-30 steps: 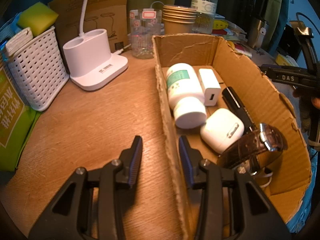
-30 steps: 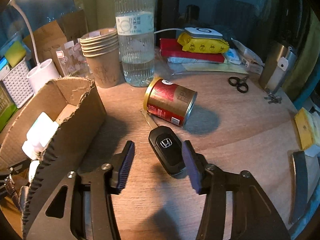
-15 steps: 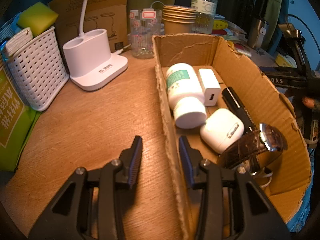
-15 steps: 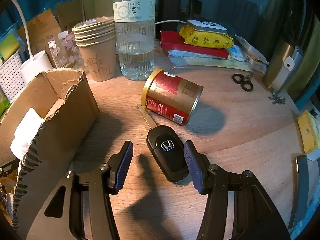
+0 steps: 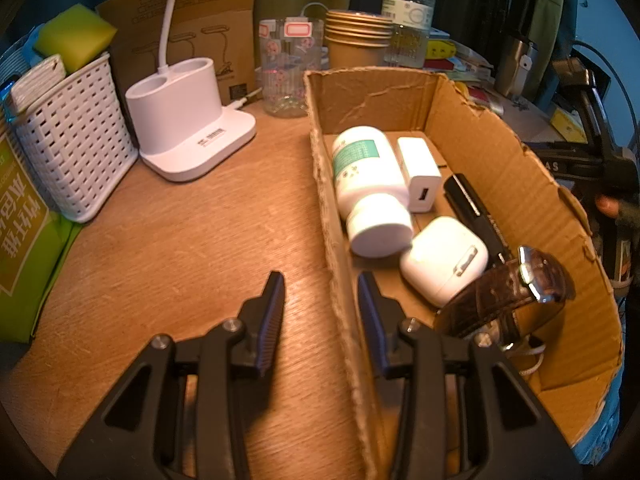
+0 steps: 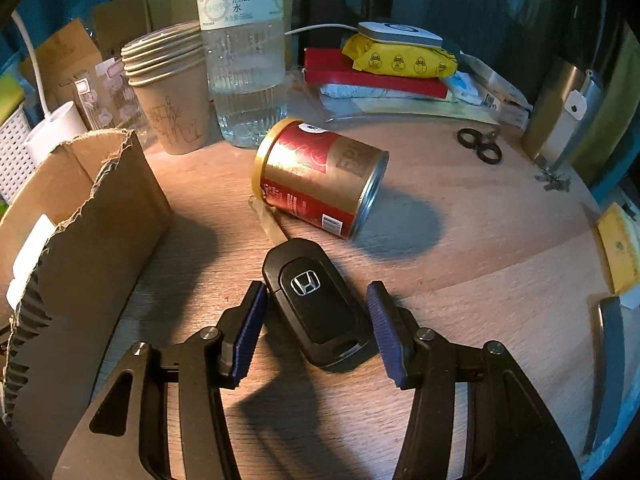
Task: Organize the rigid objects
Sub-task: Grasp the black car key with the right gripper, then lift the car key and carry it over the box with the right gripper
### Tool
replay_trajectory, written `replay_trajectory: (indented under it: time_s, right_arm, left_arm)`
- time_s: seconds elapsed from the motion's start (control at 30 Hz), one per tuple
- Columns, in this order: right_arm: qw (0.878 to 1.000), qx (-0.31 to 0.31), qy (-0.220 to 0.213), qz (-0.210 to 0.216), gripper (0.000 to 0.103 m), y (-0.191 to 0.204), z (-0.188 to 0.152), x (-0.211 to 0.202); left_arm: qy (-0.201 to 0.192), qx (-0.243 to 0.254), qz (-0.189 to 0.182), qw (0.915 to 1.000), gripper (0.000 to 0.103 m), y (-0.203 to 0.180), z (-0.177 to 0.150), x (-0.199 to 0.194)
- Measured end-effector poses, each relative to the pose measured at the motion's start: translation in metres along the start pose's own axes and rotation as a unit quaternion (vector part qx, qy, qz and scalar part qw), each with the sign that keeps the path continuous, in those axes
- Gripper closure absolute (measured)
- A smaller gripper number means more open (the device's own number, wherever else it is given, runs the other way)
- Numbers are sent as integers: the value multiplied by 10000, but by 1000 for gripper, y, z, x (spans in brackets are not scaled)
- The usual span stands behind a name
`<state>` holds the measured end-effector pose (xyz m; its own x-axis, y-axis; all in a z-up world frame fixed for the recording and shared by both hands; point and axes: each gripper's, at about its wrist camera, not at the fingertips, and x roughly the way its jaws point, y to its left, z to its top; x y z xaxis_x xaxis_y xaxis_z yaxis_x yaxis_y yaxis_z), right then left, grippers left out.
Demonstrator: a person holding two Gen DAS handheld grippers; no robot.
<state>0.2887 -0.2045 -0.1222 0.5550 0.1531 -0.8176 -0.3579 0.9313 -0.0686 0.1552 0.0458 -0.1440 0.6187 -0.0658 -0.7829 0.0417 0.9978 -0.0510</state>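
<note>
A black Honda car key (image 6: 316,300) lies flat on the wooden table, its metal blade pointing toward a red and gold can (image 6: 320,176) lying on its side. My right gripper (image 6: 316,320) is open with one finger on each side of the key fob, not touching it. My left gripper (image 5: 320,308) is open and straddles the near left wall of the cardboard box (image 5: 500,152). The box holds a white pill bottle (image 5: 368,184), a white charger (image 5: 418,172), a white earbud case (image 5: 444,264), a black pen (image 5: 476,212) and a brown-strapped watch (image 5: 508,292).
A white lamp base (image 5: 188,120), a white basket (image 5: 72,136), a clear cup (image 5: 288,68), stacked paper cups (image 6: 168,88) and a water bottle (image 6: 244,48) stand behind the box. Black scissors (image 6: 480,146), a steel flask (image 6: 560,116) and stacked books (image 6: 380,76) are at the far right.
My right gripper has moved forward and down, so the key fob now lies between its fingers. My left gripper and the box have not moved.
</note>
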Motion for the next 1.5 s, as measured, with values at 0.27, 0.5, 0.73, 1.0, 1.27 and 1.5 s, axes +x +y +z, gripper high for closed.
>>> replay_trajectory:
  time_s: [0.27,0.5,0.73,1.0,1.27,1.5]
  right_arm:
    - [9999,-98,-44,30,64,10,-5,-10]
    - [9997,-147,-166,59,64,18,-6,-27]
    - [9993,-216,-312,72,65,25,-4,-45]
    - [9982,-341,-481,48,65,33,0,-66]
    - [9970,-427,-650,39,65,39,2,-86]
    - [9958,-511,-760,21,65,46,5,-98]
  left_arm:
    - [0,-1,0,10000,64,1,0,0]
    - [0,-1,1,10000,64,0,0,0]
    - [0,-2,2,10000,64,0,0,0]
    - [0,-2,3,10000,64,0,0,0]
    - [-1,-4,5,10000,64,0,0,0]
    - [-1,-5,7,10000,63,-1,0,0]
